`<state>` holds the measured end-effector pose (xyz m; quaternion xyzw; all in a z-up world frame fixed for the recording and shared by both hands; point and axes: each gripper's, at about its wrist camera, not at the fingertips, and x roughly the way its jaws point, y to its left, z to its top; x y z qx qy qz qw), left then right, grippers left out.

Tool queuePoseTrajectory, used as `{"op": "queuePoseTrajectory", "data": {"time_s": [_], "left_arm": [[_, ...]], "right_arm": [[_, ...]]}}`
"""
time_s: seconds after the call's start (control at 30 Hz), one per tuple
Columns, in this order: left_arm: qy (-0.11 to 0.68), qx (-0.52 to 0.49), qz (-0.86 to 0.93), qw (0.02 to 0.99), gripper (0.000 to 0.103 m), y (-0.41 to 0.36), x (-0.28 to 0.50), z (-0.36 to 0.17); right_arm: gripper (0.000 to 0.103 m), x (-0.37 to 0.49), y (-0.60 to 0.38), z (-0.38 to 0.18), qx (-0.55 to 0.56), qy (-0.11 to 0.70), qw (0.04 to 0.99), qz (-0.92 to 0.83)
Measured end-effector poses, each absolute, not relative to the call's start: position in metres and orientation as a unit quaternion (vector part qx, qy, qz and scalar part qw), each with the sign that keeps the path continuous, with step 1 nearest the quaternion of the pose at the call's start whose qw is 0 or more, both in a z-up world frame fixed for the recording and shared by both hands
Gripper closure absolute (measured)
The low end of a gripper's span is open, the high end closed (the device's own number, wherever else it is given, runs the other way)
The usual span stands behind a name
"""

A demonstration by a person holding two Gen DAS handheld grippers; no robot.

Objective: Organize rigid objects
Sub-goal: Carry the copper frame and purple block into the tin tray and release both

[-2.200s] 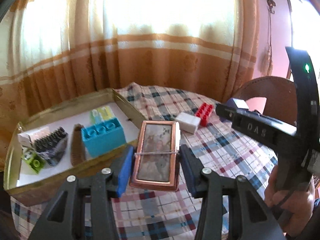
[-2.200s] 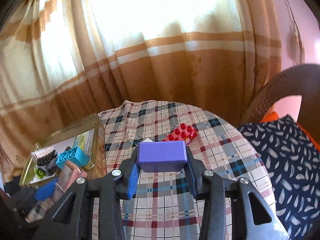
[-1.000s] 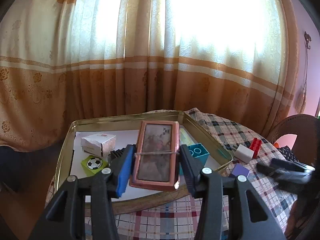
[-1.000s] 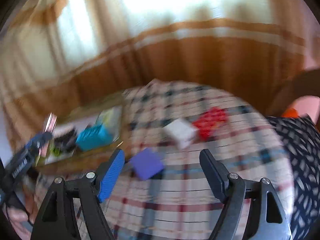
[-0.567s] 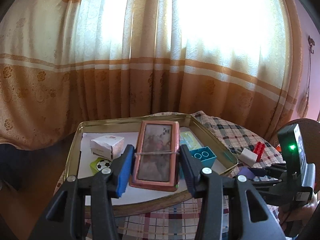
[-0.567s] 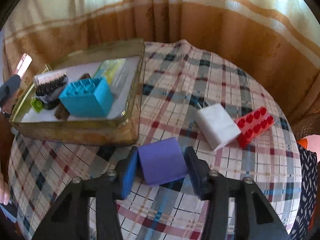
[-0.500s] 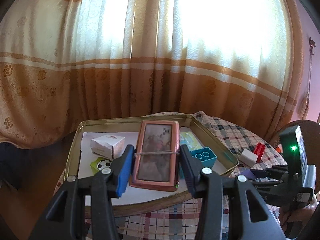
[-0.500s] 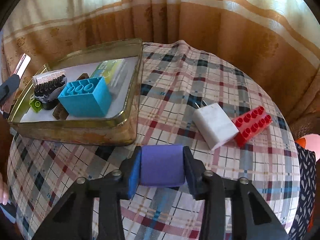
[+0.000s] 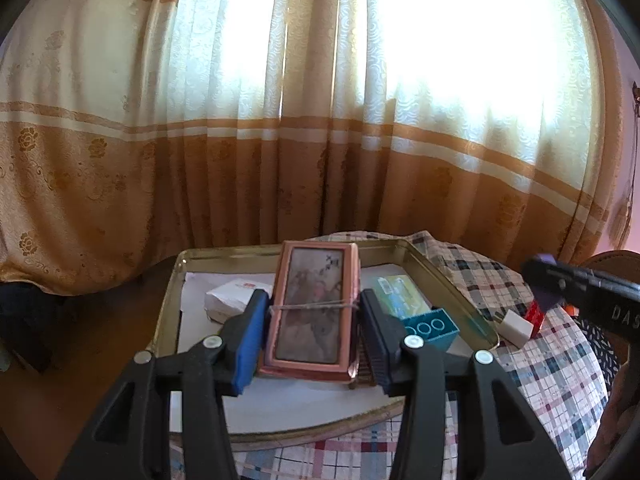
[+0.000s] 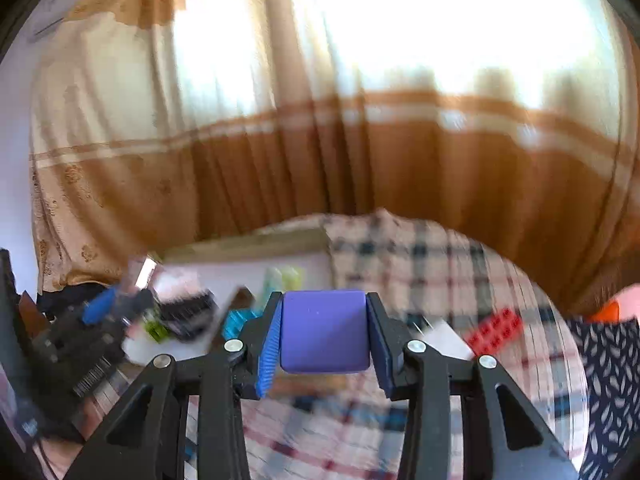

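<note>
Hovering over the tray (image 9: 172,312), the left gripper (image 9: 312,332) clamps a pink box (image 9: 314,312); the right gripper (image 10: 324,336) pinches a purple block (image 10: 324,332) (above the checked cloth (image 10: 432,264)).

bright backlight through the curtain (image 9: 320,100) blows out; right wrist view motion-blurred.

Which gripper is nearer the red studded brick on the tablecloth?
Right. The right gripper, shut on a purple block, hangs beside the red studded brick; the left gripper is over the tray.
</note>
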<state>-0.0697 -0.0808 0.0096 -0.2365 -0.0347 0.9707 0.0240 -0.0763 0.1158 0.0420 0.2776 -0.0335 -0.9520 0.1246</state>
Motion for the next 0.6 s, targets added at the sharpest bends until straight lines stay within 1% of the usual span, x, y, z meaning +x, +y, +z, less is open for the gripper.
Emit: {"op": "queuePoseTrajectory", "data": {"time_s": [0.23,0.6], "left_arm": [[-0.026,-0.232,0.972,0.005,0.057,-0.087,-0.075,0.016],[-0.020,-0.251,0.968,-0.024,0.057,-0.096,-0.103,0.015]], "right_arm": [[0.061,-0.092,0.083,0.048,0.270,-0.039,0.138,-0.952],[0.061,-0.128,0.056,0.038,0.281,-0.049,0.136,-0.949]]}}
